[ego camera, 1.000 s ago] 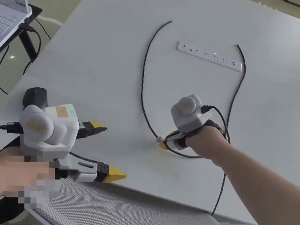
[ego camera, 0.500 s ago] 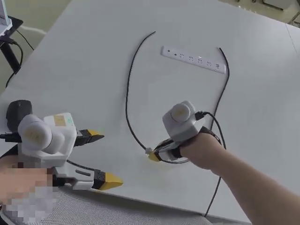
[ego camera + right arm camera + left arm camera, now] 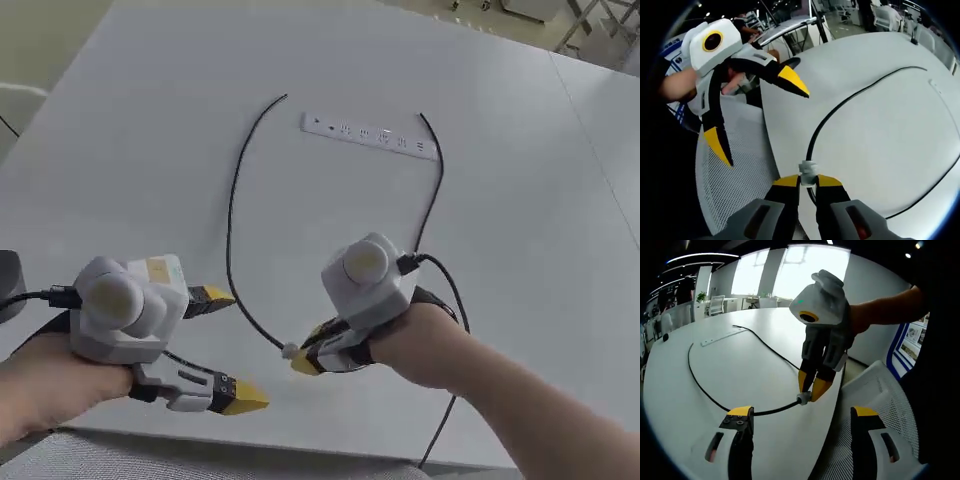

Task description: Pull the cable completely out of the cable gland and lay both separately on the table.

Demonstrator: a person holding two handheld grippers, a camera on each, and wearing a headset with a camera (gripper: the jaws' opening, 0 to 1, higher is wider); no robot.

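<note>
On the white table [image 3: 150, 150] in front of you, count one black cable [image 3: 231, 215], one white cable gland [image 3: 290, 351] and one white power strip [image 3: 370, 134]. A second black cord [image 3: 438, 190] runs from beside the strip's right end toward your right hand. You hold two grippers.

Your right gripper [image 3: 308, 352] is clamped on the cable gland at the near edge of the table, yellow tips pinched together around it. Your left gripper [image 3: 230, 348] is just to the left, jaws spread wide with nothing between them. Its upper tip points right, toward the gland.

Compared with a second ago, most of the shift in the head view is your own head moving. The right gripper stays clamped on the gland, and the gland still sits on the cable. The left gripper's jaws remain apart. The gap between the left gripper's tips and the gland looks narrower than before. The cable's arc looks about the same.

The cable's long axis runs near to far. Its free end lies far, just left of the power strip, and points far-right. From there it bows out to the left and curves back to the right into the gland. The gland's axis follows the cable, roughly left to right, and it faces left toward your left gripper. Whether the gland touches the table or is held just above it, you cannot tell from these views.
</note>
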